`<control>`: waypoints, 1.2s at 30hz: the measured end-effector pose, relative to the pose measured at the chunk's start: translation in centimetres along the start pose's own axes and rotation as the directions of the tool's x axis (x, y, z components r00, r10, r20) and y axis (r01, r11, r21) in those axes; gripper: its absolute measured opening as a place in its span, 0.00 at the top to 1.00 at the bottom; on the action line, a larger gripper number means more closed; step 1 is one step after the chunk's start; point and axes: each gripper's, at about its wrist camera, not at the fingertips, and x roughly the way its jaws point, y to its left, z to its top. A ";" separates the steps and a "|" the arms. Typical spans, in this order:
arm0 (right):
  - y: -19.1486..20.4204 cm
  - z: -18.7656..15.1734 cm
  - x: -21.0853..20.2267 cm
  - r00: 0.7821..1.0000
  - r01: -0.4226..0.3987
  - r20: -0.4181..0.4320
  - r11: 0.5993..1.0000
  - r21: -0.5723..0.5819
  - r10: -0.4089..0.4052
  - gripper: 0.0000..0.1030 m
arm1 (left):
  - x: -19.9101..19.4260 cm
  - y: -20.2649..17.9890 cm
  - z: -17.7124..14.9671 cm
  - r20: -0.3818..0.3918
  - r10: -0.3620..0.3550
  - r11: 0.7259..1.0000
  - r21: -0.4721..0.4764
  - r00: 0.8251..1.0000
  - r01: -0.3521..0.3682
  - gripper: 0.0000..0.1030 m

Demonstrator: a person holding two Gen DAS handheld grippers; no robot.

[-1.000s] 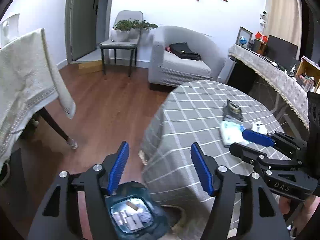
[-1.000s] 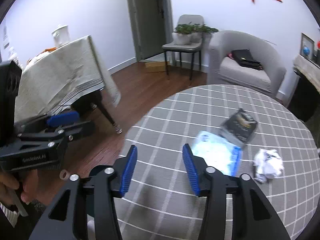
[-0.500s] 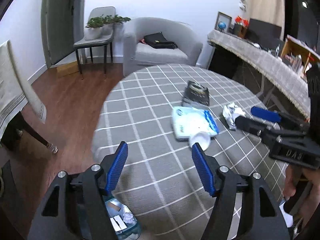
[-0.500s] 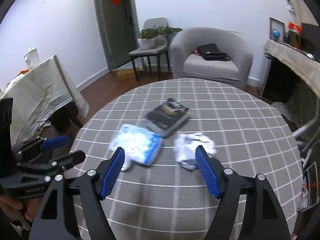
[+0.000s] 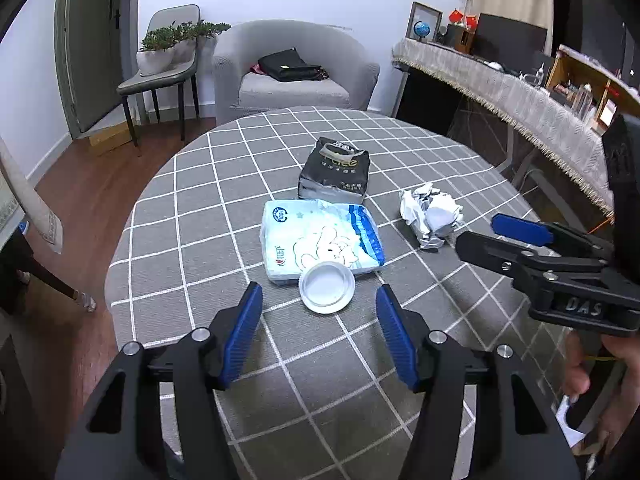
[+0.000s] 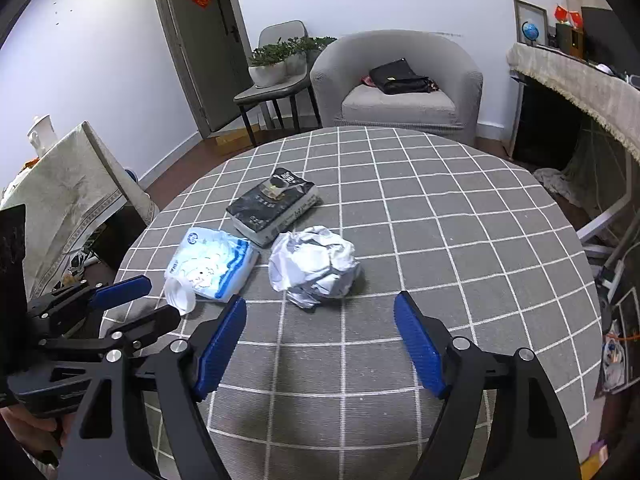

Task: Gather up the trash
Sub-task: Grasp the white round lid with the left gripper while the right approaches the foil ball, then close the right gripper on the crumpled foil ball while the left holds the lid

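Though elsewhere edge-on, white lid face-up.

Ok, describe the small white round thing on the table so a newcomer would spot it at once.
Start at the round table with the grey checked cloth. Near its middle lies a white-and-blue soft pack; the white paper cup lies tipped at that pack's near edge, open mouth facing the left camera. It is the only round, smooth item; the crumpled paper ball is ragged.

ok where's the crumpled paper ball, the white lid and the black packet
crumpled paper ball [image 6: 314,266], right wrist view, middle of the wad
white lid [image 5: 327,287], left wrist view, centre of the disc
black packet [image 5: 335,176], left wrist view, top face
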 end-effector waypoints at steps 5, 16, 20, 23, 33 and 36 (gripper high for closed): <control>-0.3 -0.1 -0.1 1.000 -0.006 -0.004 1.000 0.006 0.006 0.24 | 1.0 -0.6 0.0 -0.025 0.017 0.999 0.029 1.000 -0.016 0.47; 0.1 0.4 1.1 0.999 -0.030 -0.034 1.000 0.008 0.031 0.21 | 2.1 0.1 0.5 -0.049 0.025 1.000 -0.006 0.998 -0.025 0.67; 0.5 0.9 1.9 0.999 -0.022 -0.044 1.000 0.012 0.022 0.20 | 1.9 0.6 0.5 -0.050 -0.002 1.000 -0.027 0.999 0.000 0.67; 0.6 1.1 2.6 0.999 0.002 -0.052 1.000 0.023 -0.001 0.20 | 1.7 1.0 0.4 -0.052 -0.021 0.999 -0.041 0.998 0.019 0.68; 0.7 2.2 4.5 0.997 0.037 -0.068 0.999 0.037 -0.035 0.25 | 0.9 1.7 0.2 -0.043 -0.051 0.997 -0.058 0.998 0.048 0.68; 1.1 2.1 4.9 0.994 0.071 -0.081 0.997 0.000 -0.071 0.38 | 0.7 2.3 0.1 -0.035 -0.053 0.997 -0.064 0.998 0.050 0.68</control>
